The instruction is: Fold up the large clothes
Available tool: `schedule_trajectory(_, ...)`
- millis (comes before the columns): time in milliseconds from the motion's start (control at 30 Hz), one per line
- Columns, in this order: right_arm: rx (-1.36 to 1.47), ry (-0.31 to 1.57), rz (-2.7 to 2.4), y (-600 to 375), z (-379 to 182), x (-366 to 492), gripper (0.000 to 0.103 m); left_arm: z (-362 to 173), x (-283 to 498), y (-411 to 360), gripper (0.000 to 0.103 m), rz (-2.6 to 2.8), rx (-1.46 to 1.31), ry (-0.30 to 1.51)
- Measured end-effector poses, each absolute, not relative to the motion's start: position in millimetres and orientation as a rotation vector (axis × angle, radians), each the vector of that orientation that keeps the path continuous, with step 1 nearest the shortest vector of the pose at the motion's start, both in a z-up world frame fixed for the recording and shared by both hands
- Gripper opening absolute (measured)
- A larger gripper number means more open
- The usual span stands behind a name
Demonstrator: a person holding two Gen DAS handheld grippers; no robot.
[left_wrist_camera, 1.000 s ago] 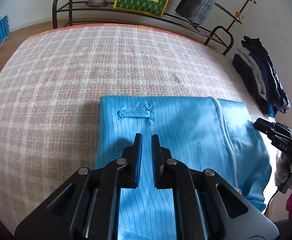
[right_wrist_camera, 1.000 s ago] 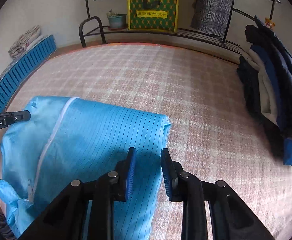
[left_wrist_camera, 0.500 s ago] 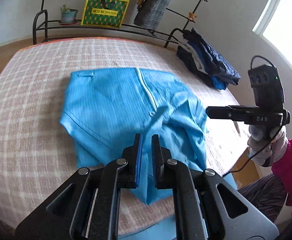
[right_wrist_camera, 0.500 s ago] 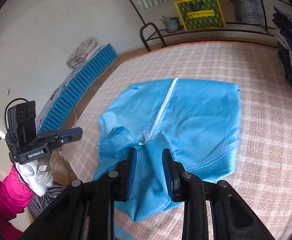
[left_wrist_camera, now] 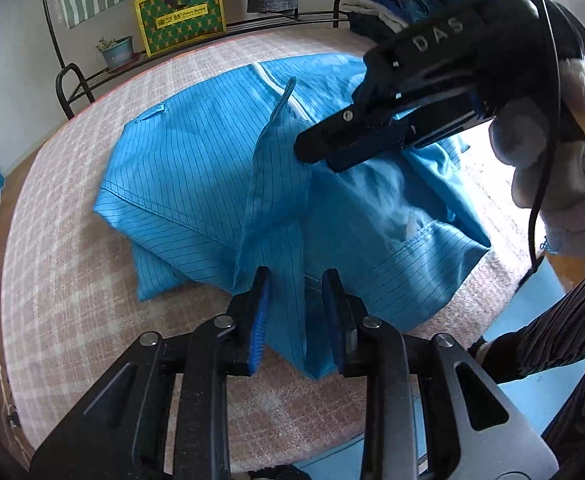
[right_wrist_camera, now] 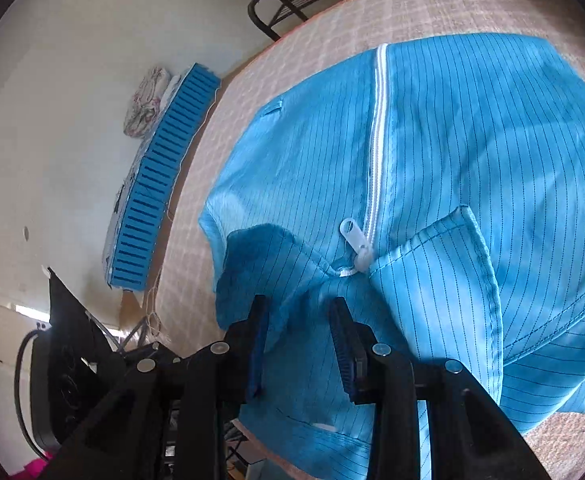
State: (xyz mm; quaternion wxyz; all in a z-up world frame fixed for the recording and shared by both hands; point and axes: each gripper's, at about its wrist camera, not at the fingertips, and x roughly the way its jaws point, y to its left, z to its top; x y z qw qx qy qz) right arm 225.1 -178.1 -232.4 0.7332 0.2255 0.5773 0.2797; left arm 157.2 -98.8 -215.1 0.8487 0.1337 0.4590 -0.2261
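Note:
A large blue pinstriped zip-up garment [left_wrist_camera: 196, 172] lies partly folded on the checked pink bed cover [left_wrist_camera: 60, 304]. Its white zipper [right_wrist_camera: 376, 136] runs down the middle and the collar flaps [right_wrist_camera: 444, 264] stand up near the zipper pull. My left gripper [left_wrist_camera: 296, 316] is open, its jaws on either side of a raised fold of blue cloth at the near edge. My right gripper [right_wrist_camera: 298, 336] is open over the collar area; it also shows in the left wrist view [left_wrist_camera: 324, 156], just above the cloth.
A metal rack with a potted plant [left_wrist_camera: 118, 50] and a yellow-green bag [left_wrist_camera: 180, 12] stands behind the bed. Dark folded clothes [left_wrist_camera: 372, 8] lie at the far right. A blue slatted panel [right_wrist_camera: 160, 176] leans by the wall on the left.
Both grippers have moved to the near collar end of the garment and opened. The cloth there is now bunched and raised, where it lay flatter before.

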Motion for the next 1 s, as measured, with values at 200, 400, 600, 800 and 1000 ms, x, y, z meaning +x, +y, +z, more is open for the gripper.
schedule_trajectory(200,0.579,1.277,0.611,-177.7,-238.6,230.0,0.030,-210.7,154.7,-92.7,0.000,-0.511,0.248,0.936)
schedule_trajectory(400,0.578,1.269,0.571,-164.2,-233.1,233.9,0.000,-203.7,150.0,-82.4,0.000,-0.524,0.248,0.904)
schedule_trajectory(600,0.474,1.279,0.615,-149.5,-219.2,236.1,0.015,-205.3,151.3,-68.7,0.000,-0.533,0.218,0.946)
schedule_trajectory(800,0.431,1.085,0.543,-203.8,-169.6,210.4,0.025,-182.3,154.1,-51.6,0.000,-0.526,0.099,0.918)
schedule_trajectory(1000,0.323,1.076,0.424,-234.5,-171.9,195.5,0.025,-168.2,170.6,-59.1,0.000,-0.540,0.028,0.910)
